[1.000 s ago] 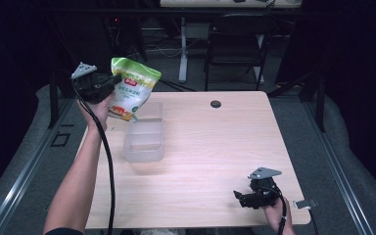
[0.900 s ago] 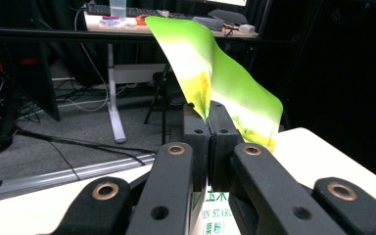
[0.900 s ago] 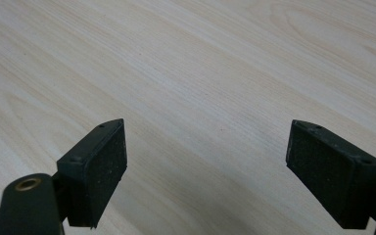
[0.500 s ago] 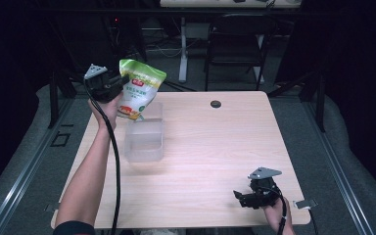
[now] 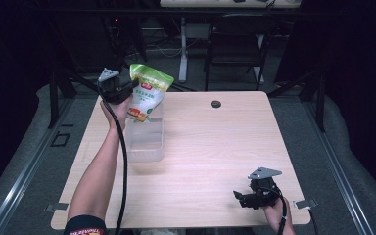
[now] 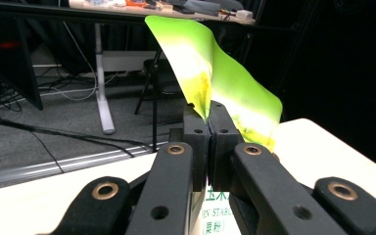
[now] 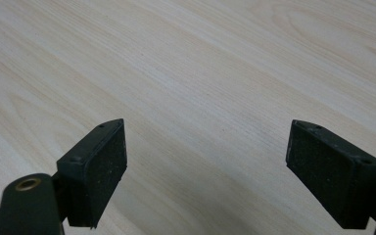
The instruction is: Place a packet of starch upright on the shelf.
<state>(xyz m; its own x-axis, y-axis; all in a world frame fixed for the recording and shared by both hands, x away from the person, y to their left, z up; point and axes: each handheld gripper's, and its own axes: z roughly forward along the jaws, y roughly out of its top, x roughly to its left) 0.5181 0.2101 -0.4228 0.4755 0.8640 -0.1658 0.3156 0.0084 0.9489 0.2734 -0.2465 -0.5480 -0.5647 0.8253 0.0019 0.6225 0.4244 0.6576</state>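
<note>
The fingers [image 6: 196, 132] of the left gripper [image 5: 120, 88] are pressed tight together on the top edge of a green and white pouch [image 5: 147, 93], the thin plastic pinched flat between their pads and fanning out above them in the left gripper view. In the high view this gripper is raised at the far left corner of the wooden table [image 5: 215, 147], the person's left forearm [image 5: 100, 166] stretching up from the bottom edge with the elbow low and the hand [image 5: 112, 110] lifted above the tabletop, a black cable [image 5: 124, 161] trailing down along the arm. The pouch hangs tilted from the clamped edge, its lower end dipping over the far end of a clear plastic container [image 5: 146, 139] that stands on the table just right of the forearm; I cannot tell whether the pouch touches the container's rim. Farther right, a small dark round grommet [image 5: 216, 104] sits in the tabletop near the far edge. At the near right corner the right gripper [image 5: 254, 196] lies low over the wood, held by a hand [image 5: 274, 213] that comes in from the bottom edge, well apart from the pouch and container. Its fingers [image 7: 95, 169] stand wide apart with bare wood grain between them, holding nothing.
</note>
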